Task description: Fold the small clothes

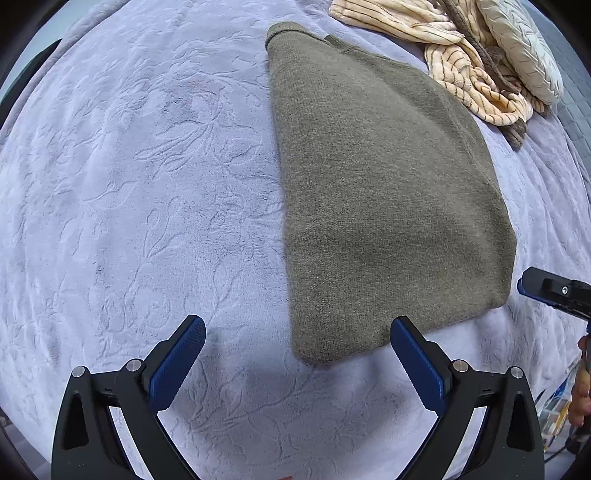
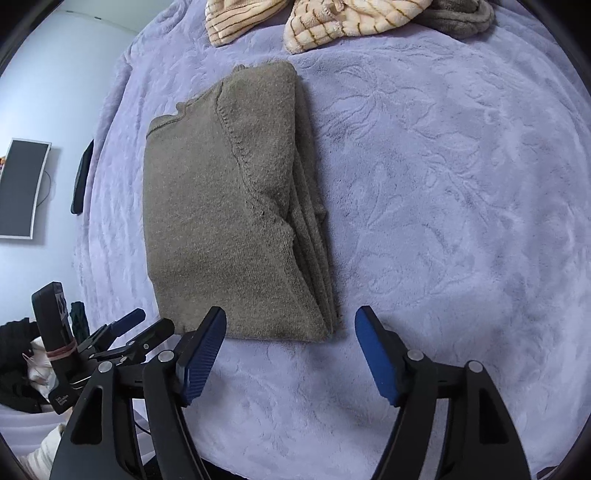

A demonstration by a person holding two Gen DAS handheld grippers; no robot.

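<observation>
An olive-green knit sweater (image 1: 384, 192) lies folded into a flat rectangle on the lavender bedspread (image 1: 140, 206). In the right wrist view the sweater (image 2: 229, 206) shows stacked layers along its right edge. My left gripper (image 1: 297, 332) is open and empty, just in front of the sweater's near edge. My right gripper (image 2: 291, 325) is open and empty, its fingertips at the sweater's near right corner. The right gripper also shows in the left wrist view (image 1: 554, 291) at the right edge, and the left gripper shows in the right wrist view (image 2: 133, 332) at lower left.
A heap of cream striped clothes (image 1: 454, 48) and a pale cushion (image 1: 524, 48) lie at the far side of the bed. The same clothes (image 2: 314, 22) show in the right wrist view. A dark screen (image 2: 22, 188) hangs on the wall beyond the bed's left edge.
</observation>
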